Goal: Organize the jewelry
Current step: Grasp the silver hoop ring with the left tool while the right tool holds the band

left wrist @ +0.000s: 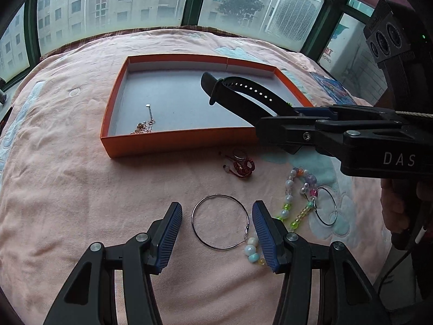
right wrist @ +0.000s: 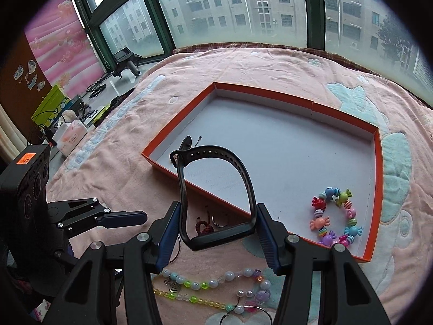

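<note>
Right wrist view: right hand-held gripper [right wrist: 217, 227] clamps the black watch band [right wrist: 216, 162] above the orange box [right wrist: 377, 162].

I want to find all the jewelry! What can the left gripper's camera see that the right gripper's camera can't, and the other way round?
Only the left wrist view shows the whole big silver hoop on the blanket, between the left gripper's open fingers. Only the right wrist view shows the colorful candy bracelet inside the orange box. Both show the box, the black watch band clamped in the right gripper, the red knotted bracelet, and the pastel bead strand.
</note>
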Available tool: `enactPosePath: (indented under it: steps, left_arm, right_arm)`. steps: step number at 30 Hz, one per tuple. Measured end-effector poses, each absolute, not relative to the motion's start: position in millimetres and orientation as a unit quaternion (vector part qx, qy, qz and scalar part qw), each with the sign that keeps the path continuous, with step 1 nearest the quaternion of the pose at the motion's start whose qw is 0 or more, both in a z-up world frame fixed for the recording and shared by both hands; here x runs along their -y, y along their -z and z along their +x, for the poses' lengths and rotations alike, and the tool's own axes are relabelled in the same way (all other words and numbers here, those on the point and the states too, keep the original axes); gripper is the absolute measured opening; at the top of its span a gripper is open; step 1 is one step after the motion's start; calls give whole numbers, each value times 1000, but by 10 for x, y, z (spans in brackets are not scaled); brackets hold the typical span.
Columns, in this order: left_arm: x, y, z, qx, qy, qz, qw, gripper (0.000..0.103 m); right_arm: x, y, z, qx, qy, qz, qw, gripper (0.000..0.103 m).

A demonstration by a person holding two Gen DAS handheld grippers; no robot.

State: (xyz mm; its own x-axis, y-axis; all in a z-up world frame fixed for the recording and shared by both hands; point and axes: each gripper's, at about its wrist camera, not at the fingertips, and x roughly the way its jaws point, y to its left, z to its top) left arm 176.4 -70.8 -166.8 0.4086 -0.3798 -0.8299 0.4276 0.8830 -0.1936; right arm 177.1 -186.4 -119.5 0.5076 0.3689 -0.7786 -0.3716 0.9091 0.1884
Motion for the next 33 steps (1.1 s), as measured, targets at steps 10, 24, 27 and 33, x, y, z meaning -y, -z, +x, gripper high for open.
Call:
enactPosePath:
  steps: [10,24,27,33]
  left_arm:
    - [1021,1745,1733,-483,216,84,844,58]
    - [1005,1776,1628,-472,183,108,856,53]
    - [999,1774,1608,-467,184,109,858,52]
    - [903,1667,1558,-456,180,88,867,52]
  right_arm:
    - [2042,1193,1756,-443,-196,12,875,60]
    - [2189,1206,1638,-439,-176,29,881,60]
    - [2206,1210,1601,-439,-170,37,882,60]
    - [2239,1165,1491,-430,-146,43,890,60]
